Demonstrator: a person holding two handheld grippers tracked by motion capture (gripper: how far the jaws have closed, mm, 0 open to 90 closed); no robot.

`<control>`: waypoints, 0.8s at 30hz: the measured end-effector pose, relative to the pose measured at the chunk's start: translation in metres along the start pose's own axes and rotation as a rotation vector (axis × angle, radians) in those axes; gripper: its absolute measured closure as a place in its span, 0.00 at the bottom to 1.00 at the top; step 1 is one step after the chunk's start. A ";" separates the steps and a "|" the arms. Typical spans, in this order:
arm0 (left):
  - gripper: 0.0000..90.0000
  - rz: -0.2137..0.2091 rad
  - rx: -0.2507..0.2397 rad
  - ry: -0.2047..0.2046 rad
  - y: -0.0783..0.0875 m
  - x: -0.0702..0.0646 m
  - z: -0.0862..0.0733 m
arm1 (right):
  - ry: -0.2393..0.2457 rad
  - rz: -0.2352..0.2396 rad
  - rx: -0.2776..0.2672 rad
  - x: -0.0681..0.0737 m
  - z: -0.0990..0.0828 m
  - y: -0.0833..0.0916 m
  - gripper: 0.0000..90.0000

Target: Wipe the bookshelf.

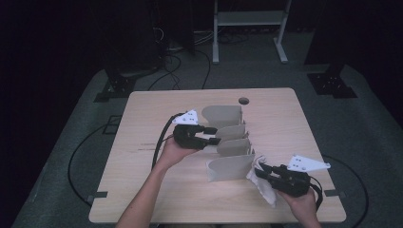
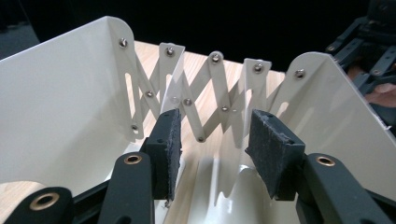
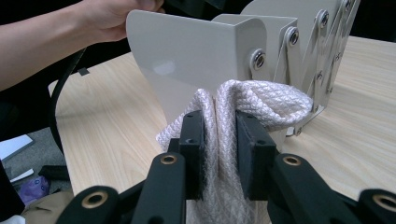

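Right gripper [image 3: 219,149] pinching cloth [image 3: 243,100] | left gripper [image 2: 215,140] spread | rack [image 2: 205,93] scissor-links

Cream accordion rack [image 1: 228,142] upright mid-table, white quilted cloth [image 1: 264,183] bunched against its near end, perhaps touching

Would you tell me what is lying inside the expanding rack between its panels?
Nothing lies in the slots of the expanding rack that show in the left gripper view. The cloth is pinched outside its nearest end panel. That panel hides the space just behind it.
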State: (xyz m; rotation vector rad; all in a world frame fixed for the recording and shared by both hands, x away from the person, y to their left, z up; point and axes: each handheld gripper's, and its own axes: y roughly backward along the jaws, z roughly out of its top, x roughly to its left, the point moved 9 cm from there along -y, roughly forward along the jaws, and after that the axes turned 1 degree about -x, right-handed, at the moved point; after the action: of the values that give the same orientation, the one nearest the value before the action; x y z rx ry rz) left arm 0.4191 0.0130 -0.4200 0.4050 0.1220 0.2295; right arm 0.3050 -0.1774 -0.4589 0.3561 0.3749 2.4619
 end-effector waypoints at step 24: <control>0.63 -0.008 0.022 -0.002 -0.017 0.018 -0.007 | 0.008 0.010 0.005 0.007 0.001 -0.002 0.81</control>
State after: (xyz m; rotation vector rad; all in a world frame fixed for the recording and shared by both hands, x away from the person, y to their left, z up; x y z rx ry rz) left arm 0.4381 0.0053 -0.4347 0.4266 0.1241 0.2204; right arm 0.3007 -0.1718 -0.4579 0.3514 0.3837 2.4734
